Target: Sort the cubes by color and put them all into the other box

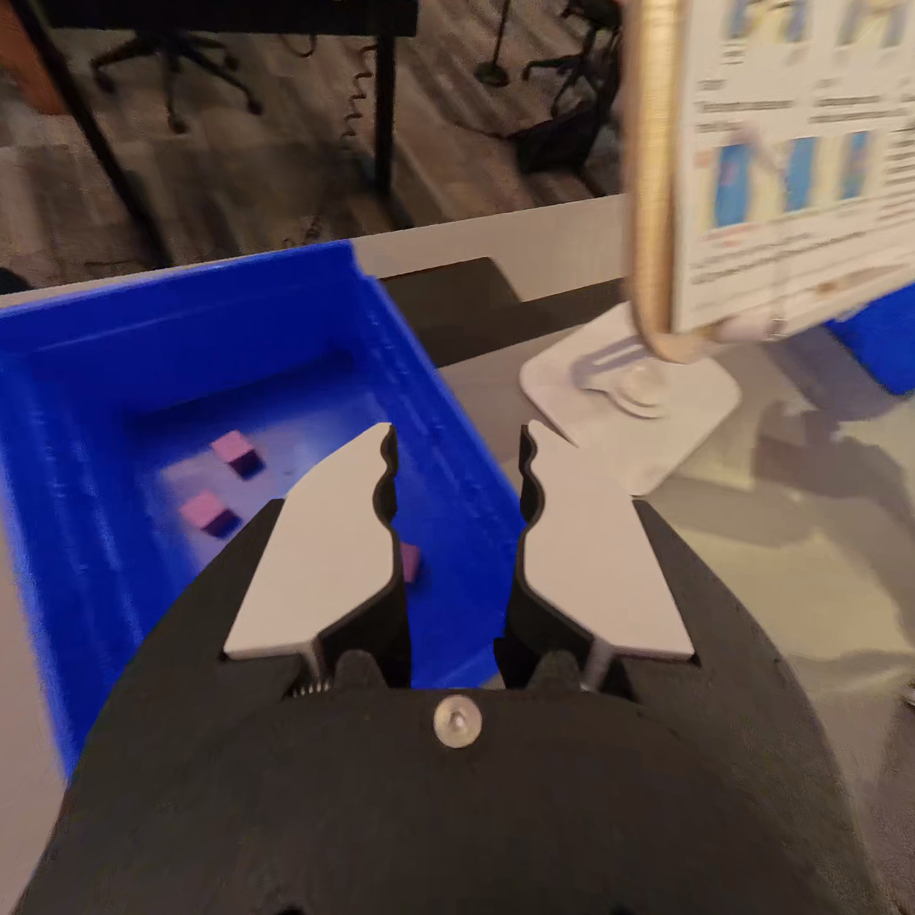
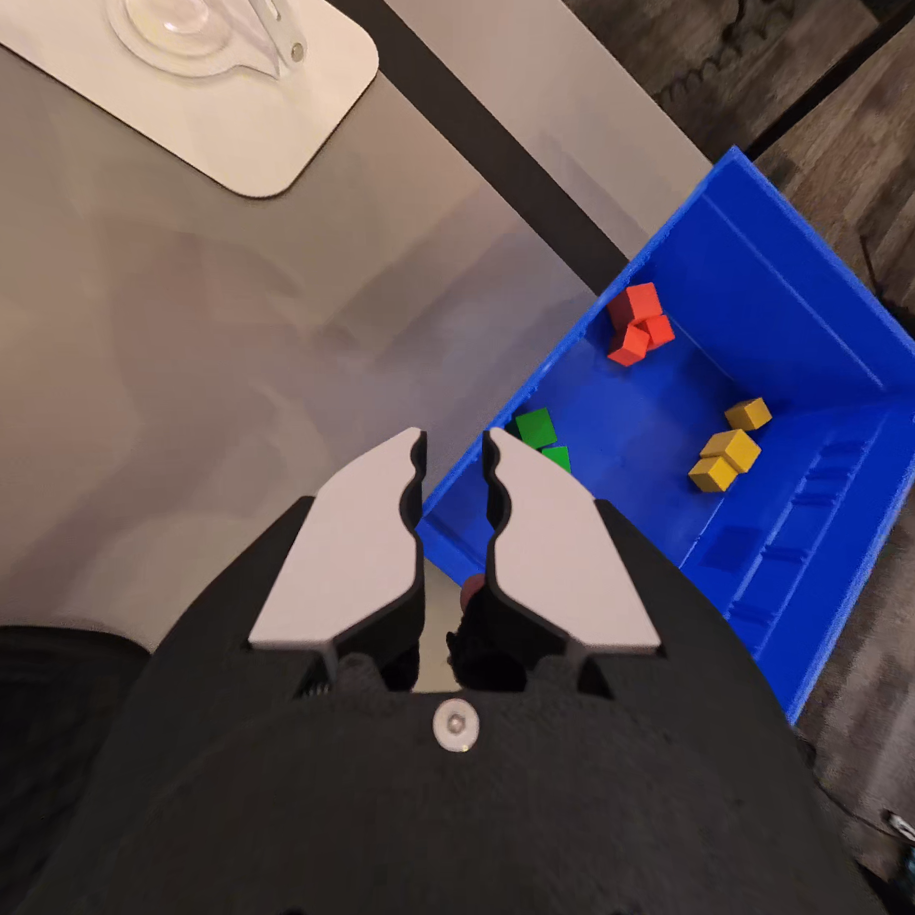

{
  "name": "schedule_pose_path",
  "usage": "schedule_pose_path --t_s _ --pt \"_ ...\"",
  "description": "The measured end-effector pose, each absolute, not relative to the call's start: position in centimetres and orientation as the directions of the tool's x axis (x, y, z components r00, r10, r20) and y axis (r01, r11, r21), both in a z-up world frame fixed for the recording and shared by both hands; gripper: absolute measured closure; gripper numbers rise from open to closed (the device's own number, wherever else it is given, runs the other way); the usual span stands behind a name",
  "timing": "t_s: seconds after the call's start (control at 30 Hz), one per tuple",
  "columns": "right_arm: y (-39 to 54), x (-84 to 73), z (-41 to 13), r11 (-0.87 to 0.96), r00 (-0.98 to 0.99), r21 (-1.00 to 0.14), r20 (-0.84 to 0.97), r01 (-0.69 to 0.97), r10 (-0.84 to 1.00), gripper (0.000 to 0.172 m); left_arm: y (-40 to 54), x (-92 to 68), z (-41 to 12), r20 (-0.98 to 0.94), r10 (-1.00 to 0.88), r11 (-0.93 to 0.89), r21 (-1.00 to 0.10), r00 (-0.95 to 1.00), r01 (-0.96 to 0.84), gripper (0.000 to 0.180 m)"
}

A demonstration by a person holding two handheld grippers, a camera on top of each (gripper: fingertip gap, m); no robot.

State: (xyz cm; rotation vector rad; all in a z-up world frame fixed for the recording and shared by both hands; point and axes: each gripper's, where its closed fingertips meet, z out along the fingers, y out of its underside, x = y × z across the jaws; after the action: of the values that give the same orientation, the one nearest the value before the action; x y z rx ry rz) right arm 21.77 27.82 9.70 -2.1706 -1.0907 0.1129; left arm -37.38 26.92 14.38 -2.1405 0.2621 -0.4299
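Grey table top [image 2: 223, 322] under soft, warm light, with a black strip [image 2: 500, 148] running across it toward 1 o'clock and a white flat stand base [image 2: 257, 128] up at 11 o'clock. Past the far table edge, a wood-look floor [image 1: 237, 198] in grey and brown planks, with a black desk leg [image 1: 385, 124] at 12 o'clock and a rolling chair base [image 1: 173, 64] at 11 o'clock. Blurry printed sheet on a gold pole [image 1: 648, 173] at 2 o'clock.
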Motion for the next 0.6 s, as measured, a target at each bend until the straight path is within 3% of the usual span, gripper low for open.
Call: schedule_pose_path --t_s 0.1,0.2,0.33,0.47,0.6 --pt "27.6 20.3 9.8 -0.374 0.611 -0.601 0.252 0.706 0.75 0.152 30.4 -42.2 11.0 0.078 -0.295 -0.62 -0.774 0.952 -0.129 0.126" --pt "27.2 18.5 9.9 -0.349 0.586 -0.607 0.244 0.714 0.772 0.153 33.0 -46.1 6.4 -0.037 -0.294 -0.724 -0.644 0.955 -0.248 0.122" --pt "26.8 17.0 9.6 -0.323 0.553 -0.594 0.254 0.737 0.794 0.153 35.6 -47.2 3.0 -0.121 -0.319 -0.784 -0.524 0.94 -0.334 0.126" --pt "26.8 16.0 9.7 -0.307 0.541 -0.6 0.256 0.739 0.801 0.154 36.2 -48.4 -0.8 -0.064 -0.18 -0.915 -0.354 0.982 -0.191 0.126" --pt "26.9 15.3 9.7 -0.283 0.519 -0.593 0.276 0.754 0.809 0.155 36.7 -49.0 -2.5 -0.014 -0.059 -0.934 -0.353 0.998 -0.06 0.129"
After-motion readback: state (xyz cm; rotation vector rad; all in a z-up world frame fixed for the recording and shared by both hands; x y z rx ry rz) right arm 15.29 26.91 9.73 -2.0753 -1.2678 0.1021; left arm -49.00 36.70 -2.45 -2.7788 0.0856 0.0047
